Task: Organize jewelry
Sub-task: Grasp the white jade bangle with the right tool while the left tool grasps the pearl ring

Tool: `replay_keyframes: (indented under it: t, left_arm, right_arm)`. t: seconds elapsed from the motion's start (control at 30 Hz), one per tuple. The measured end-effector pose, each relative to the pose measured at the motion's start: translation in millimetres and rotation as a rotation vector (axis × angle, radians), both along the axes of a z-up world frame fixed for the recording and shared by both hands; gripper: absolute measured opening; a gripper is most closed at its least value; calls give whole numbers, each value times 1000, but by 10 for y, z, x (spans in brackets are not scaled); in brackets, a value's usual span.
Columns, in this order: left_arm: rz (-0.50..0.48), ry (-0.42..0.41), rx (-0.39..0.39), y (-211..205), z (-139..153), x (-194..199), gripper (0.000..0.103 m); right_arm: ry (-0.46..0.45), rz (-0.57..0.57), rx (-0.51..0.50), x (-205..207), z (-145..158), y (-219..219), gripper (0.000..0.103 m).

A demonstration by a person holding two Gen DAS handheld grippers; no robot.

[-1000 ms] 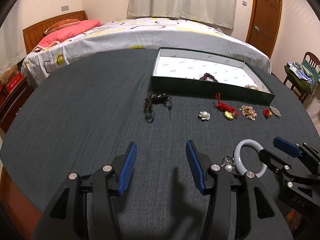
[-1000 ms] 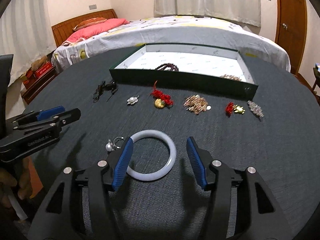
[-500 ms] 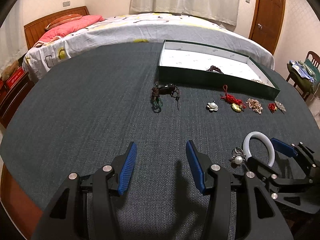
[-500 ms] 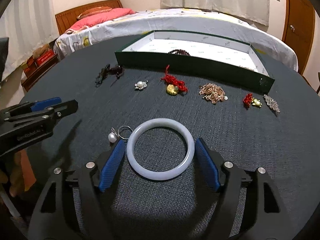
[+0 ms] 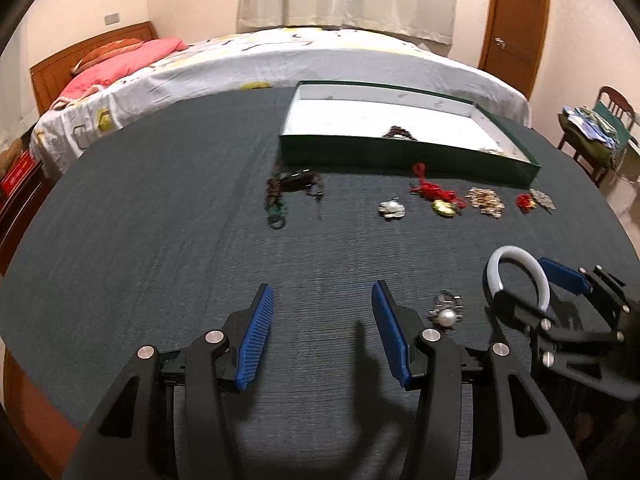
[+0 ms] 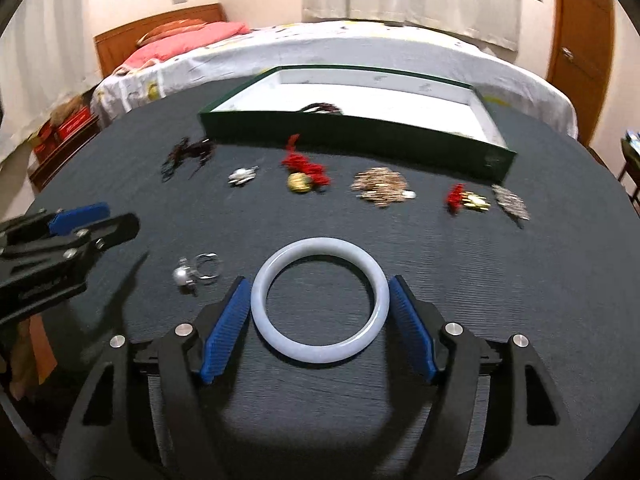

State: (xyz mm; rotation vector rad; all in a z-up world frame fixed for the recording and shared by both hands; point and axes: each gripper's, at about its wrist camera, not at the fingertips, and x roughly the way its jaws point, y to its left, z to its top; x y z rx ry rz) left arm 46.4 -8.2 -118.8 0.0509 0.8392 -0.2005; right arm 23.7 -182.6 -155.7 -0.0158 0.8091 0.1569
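A: Currently the right gripper [image 6: 320, 320] straddles the pale white glassy bangle [image 6: 320, 304] flat on the worktop; jaws closing, pads seemingly not yet pressing.

B: Left gripper [image 5: 322, 336] spread, empty. Next: pinch, carry to the green tray [image 6: 360, 132].

The white bangle [image 6: 320, 300] lies flat on the dark tabletop [image 6: 500, 280], between my right fingers [image 6: 224, 328]. A pearl ring [image 6: 196, 272] lies just beside it. Farther away, small brooches and red-corded charms [image 6: 306, 172] lie in a row before the green tray [image 6: 360, 136], which holds dark beads [image 6: 320, 109].
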Motion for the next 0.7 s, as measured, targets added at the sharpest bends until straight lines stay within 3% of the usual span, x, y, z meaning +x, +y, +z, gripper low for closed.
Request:
replay_keyframes:
  t: [0.4,0.7]
  left_arm:
    - [-145,-16,12,-439,46,-104,51]
    - [-181,7,41,-636,-40,-77,49]
  right_arm:
    - [-15,-113,29,-60,55,-493,69]
    - [-8,-128,51,-71,32,-611,69]
